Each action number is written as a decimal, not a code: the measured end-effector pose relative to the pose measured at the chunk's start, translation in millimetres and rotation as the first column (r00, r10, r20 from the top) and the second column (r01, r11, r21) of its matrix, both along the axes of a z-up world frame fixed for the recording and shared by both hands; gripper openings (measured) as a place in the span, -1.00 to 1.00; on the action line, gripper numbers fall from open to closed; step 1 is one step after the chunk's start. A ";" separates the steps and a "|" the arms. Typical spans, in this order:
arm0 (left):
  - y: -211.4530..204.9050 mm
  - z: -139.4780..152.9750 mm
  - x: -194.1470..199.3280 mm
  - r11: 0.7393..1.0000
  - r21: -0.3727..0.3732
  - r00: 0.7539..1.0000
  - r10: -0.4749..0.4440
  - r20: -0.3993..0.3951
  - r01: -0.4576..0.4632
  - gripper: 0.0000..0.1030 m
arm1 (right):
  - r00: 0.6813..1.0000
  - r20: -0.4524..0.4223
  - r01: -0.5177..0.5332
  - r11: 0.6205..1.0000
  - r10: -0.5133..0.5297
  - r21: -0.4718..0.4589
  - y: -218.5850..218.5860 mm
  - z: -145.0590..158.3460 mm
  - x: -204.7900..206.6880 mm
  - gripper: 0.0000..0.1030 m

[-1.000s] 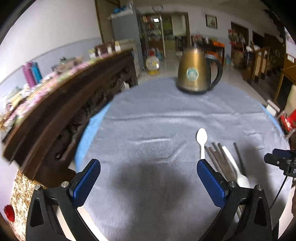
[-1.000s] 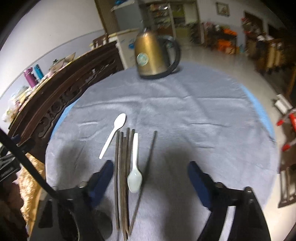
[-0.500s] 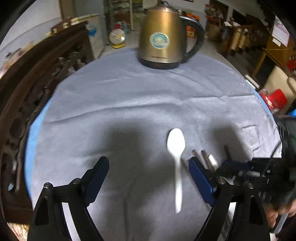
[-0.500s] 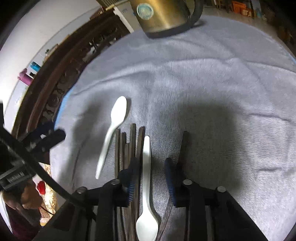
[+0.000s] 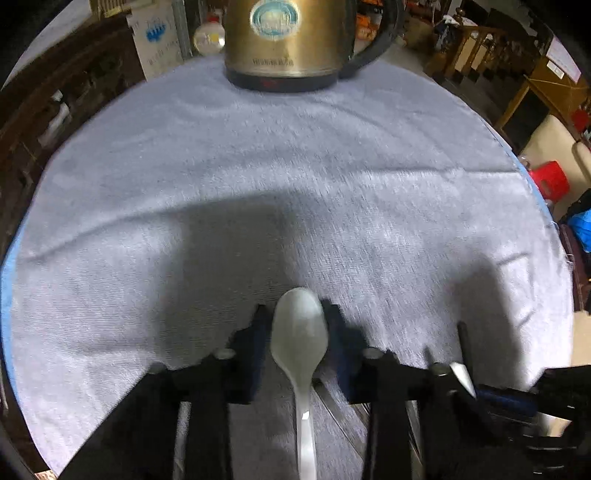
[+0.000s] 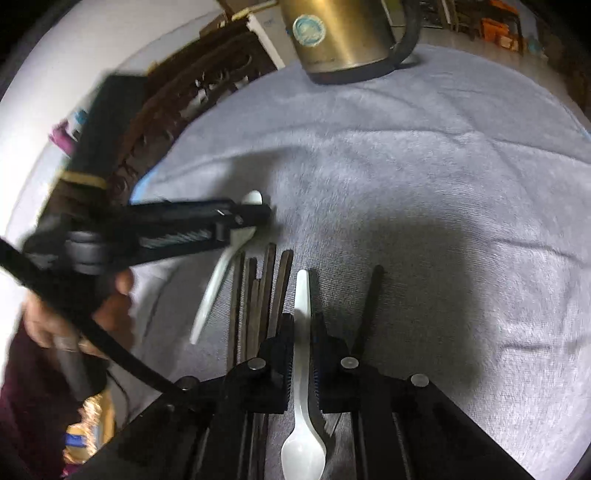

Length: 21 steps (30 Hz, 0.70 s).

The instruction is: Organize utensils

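Observation:
One white spoon lies on the grey cloth. My left gripper is closing around its bowl, and both pads seem to touch the bowl's sides. From the right wrist view the left gripper covers that spoon from the left. A second white spoon lies bowl toward the camera; my right gripper is shut on its handle. Several dark chopsticks lie between the two spoons. One more chopstick lies apart on the right.
A brass-coloured kettle stands at the far edge of the round table, also in the right wrist view as the kettle. Dark carved wooden furniture runs along the left. A person's hand holds the left gripper's handle.
Both grippers came down to the table. The left one swung right over the first spoon and narrowed its jaws around the bowl. The right one shut on the second spoon's handle.

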<state>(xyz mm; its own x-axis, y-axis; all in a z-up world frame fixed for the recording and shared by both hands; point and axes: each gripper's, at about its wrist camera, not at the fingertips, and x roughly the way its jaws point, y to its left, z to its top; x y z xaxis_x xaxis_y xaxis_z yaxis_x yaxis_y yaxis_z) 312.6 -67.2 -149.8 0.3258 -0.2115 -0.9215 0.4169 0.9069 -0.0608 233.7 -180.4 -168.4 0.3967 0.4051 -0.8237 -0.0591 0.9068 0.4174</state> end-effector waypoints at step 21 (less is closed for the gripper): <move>105.6 153.2 -161.8 0.935 -0.324 0.913 0.249 0.323 -0.141 -0.40 | 0.882 0.407 0.077 0.925 -0.237 0.372 -3.3 104.0 -124.9 -0.80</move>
<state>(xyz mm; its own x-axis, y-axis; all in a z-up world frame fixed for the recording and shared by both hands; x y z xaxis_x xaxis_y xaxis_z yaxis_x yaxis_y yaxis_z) 150.8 38.4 3.4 0.6804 -0.3475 -0.6452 0.2762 0.9371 -0.2134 108.8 -183.8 -64.4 0.7637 0.5253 -0.3753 -0.1763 0.7289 0.6616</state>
